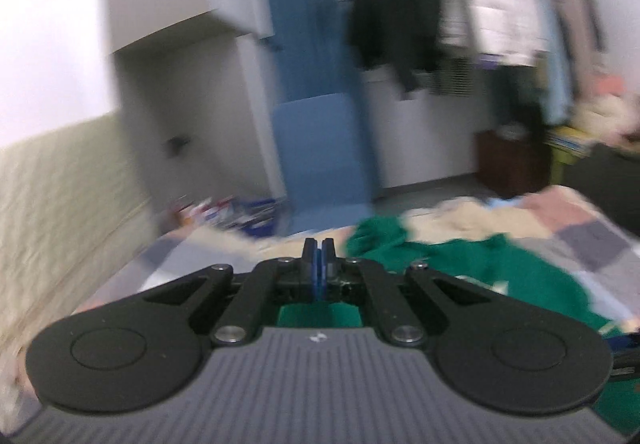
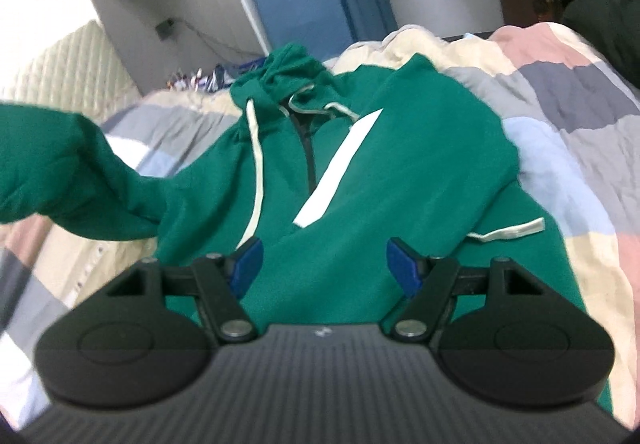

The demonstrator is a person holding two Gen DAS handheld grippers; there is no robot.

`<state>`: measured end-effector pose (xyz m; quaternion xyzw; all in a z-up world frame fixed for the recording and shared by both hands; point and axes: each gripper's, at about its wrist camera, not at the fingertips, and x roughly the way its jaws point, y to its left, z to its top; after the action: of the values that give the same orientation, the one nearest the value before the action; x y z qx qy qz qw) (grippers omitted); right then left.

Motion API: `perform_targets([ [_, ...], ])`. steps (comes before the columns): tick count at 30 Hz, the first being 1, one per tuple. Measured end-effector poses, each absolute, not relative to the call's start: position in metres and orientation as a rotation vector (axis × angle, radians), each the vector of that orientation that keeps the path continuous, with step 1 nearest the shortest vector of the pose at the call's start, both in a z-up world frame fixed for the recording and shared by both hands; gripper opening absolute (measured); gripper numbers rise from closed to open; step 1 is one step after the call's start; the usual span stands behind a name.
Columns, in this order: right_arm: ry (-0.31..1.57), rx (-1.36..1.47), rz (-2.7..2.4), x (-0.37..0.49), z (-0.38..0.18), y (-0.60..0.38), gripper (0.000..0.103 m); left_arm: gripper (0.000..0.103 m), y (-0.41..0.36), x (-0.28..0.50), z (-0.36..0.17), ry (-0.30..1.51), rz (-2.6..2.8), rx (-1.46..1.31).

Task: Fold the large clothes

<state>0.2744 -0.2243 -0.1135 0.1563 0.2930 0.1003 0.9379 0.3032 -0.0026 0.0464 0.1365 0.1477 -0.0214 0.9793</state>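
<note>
Green hoodie (image 2: 360, 172) lies front side up on a bed, spread over a patchwork quilt (image 2: 568, 112) of soft pink, grey, pale blue and cream squares. Fabric looks like matte knit fleece, lightly rumpled. Hood (image 2: 292, 72) bunched at the far end. Two flat white drawstrings (image 2: 256, 164) trail down the chest; a dark zipper (image 2: 308, 148) runs from the neck, and a slanted white stripe (image 2: 340, 172) crosses beside it. One sleeve (image 2: 68, 172) stretches out toward the left edge of the right wrist view, lifted off the quilt, rounded and thick.

Right tool (image 2: 322, 268): black linkage arms, blue pads (image 2: 248, 260) spread well apart, nothing between them, hovering over the lower front of the hoodie.

Left tool (image 1: 319, 256): black fingers with blue pads pressed together. View heavily blurred; green cloth shows just beneath and behind the fingers, but whether any is pinched I cannot tell. Hoodie lies to the right of it on the quilt.

Background: blue curtain (image 1: 304, 44), pale wall, quilted cream headboard (image 1: 60, 196), dark and light clothes (image 1: 460, 4) hanging on a rail
</note>
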Motion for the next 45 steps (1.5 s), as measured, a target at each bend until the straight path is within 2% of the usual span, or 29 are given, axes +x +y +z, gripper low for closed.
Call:
perform_targets([
  [4,0.577,0.381,0.176,0.271,-0.113,-0.246,0.07,0.002,-0.083,0.316,0.026,0.327,-0.241,0.266],
  [8,0.566,0.432,0.128,0.268,-0.117,-0.268,0.07,0.002,-0.144,0.325,-0.027,0.423,-0.356,0.252],
  [12,0.575,0.487,0.091,0.27,-0.126,-0.287,0.071,0.002,-0.168,0.332,-0.091,0.545,-0.399,0.164],
  [17,0.588,0.475,0.104,0.274,-0.133,-0.29,0.071,0.003,-0.155,0.341,-0.132,0.621,-0.407,0.047],
  [19,0.587,0.463,0.111,0.274,-0.134,-0.287,0.071,0.014,-0.14,0.34,-0.14,0.647,-0.41,-0.005],
  [20,0.589,0.457,0.114,0.275,-0.134,-0.287,0.071,0.032,-0.133,0.338,-0.143,0.659,-0.404,-0.034],
  [22,0.592,0.451,0.13,0.275,-0.134,-0.284,0.071,0.058,-0.11,0.329,-0.146,0.663,-0.388,-0.075],
  [30,0.524,0.367,0.202,0.263,-0.119,-0.261,0.071,0.061,-0.018,0.275,-0.178,0.694,-0.288,-0.159],
  [34,0.475,0.276,0.329,0.255,-0.11,-0.233,0.071,0.061,0.026,0.274,-0.202,0.703,-0.186,-0.231],
  [40,0.396,0.011,0.464,0.244,-0.103,-0.176,0.069,0.061,0.072,0.29,-0.224,0.736,-0.164,-0.377],
  [45,0.422,-0.208,0.446,0.252,-0.118,-0.136,0.069,0.061,0.093,0.296,-0.236,0.751,-0.169,-0.463],
])
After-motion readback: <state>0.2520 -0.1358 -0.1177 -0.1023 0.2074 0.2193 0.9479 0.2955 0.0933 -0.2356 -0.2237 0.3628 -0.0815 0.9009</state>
